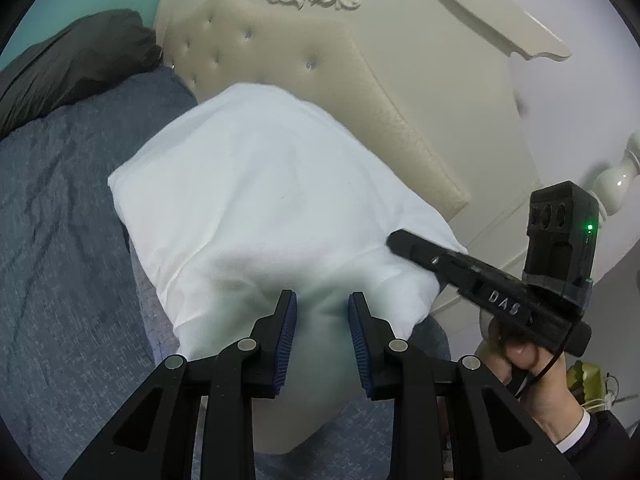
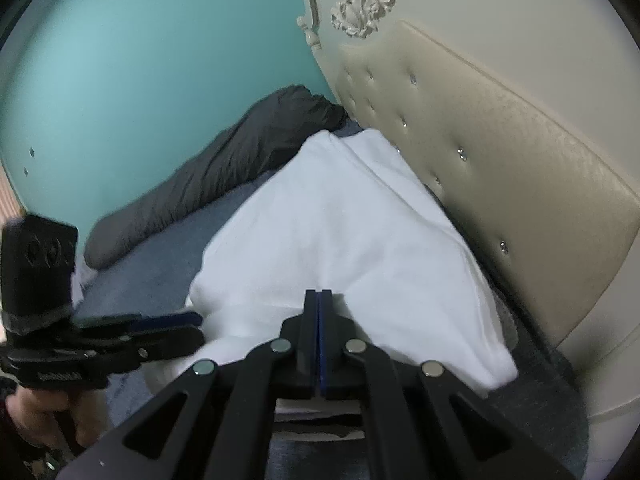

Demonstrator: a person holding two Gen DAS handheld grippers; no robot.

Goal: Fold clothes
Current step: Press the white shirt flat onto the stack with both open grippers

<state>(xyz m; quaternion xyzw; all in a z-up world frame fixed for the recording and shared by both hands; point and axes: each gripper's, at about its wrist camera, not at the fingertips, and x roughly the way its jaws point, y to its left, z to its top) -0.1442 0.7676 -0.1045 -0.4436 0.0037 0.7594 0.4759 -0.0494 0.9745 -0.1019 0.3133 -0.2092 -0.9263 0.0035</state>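
Note:
A white garment (image 1: pixel 260 184) (image 2: pixel 340 220) lies folded into a puffy block on the blue-grey bed cover (image 1: pixel 60 240), close to the headboard. My left gripper (image 1: pixel 323 308) is shut on a bunch of its near edge, the cloth gathered between the blue pads. In the right wrist view that gripper (image 2: pixel 196 324) reaches in from the left at the cloth's near left edge. My right gripper (image 2: pixel 319 294) has its pads pressed together at the garment's near right part, where a ridge of cloth runs up to the tips. From the left wrist view its tip (image 1: pixel 394 240) rests on the cloth near the right corner.
A cream tufted headboard (image 1: pixel 300 72) (image 2: pixel 500 180) stands right behind the garment. A dark grey pillow (image 1: pixel 68 68) (image 2: pixel 224 172) lies along the teal wall (image 2: pixel 140 60) at the far side. A person's hand (image 1: pixel 532 376) holds the right gripper's handle.

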